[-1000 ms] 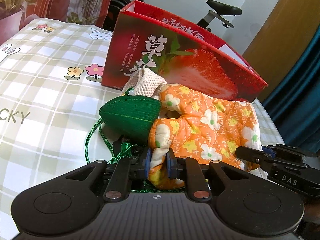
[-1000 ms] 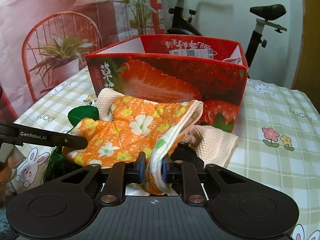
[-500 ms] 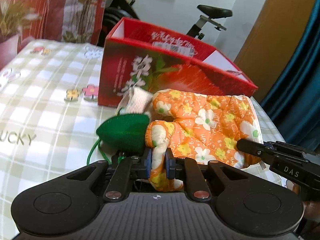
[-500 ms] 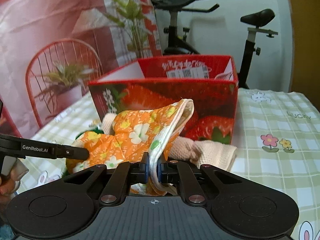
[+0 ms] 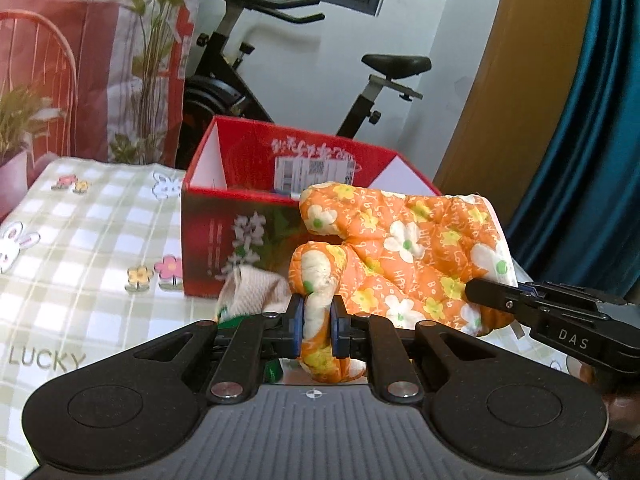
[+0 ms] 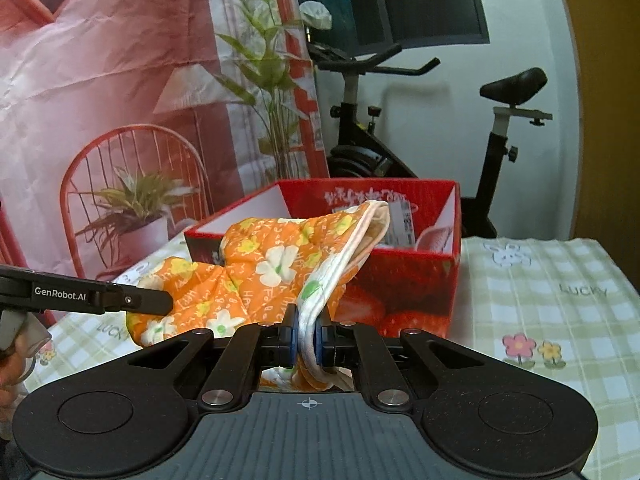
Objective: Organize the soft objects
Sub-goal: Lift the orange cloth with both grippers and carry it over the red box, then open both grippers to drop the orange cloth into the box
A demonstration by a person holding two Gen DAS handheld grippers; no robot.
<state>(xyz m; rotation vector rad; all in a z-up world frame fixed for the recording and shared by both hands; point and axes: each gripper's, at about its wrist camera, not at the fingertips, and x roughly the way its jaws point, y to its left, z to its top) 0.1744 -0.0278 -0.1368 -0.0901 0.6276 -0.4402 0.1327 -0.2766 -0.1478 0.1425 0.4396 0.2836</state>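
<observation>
An orange flowered oven mitt (image 5: 404, 240) hangs in the air between both grippers, in front of the open red strawberry box (image 5: 248, 236). My left gripper (image 5: 316, 326) is shut on the mitt's thumb end. My right gripper (image 6: 307, 338) is shut on the white-edged cuff of the oven mitt (image 6: 280, 272). The red box (image 6: 420, 276) stands just behind the mitt. A beige waffle cloth (image 5: 252, 294) lies on the table below, with a sliver of a green object (image 5: 272, 370) showing under the left gripper.
The table carries a green-checked cloth (image 5: 80, 248) with bunnies and flowers. An exercise bike (image 6: 460, 140) stands behind the table against the white wall. A printed backdrop (image 6: 100, 100) with a chair and plants hangs on the left. A person's hand (image 6: 12, 356) holds the left gripper.
Both grippers have risen with the oven mitt, lifting it off the table to the height of the box rim. The green object and beige cloth stayed on the table.
</observation>
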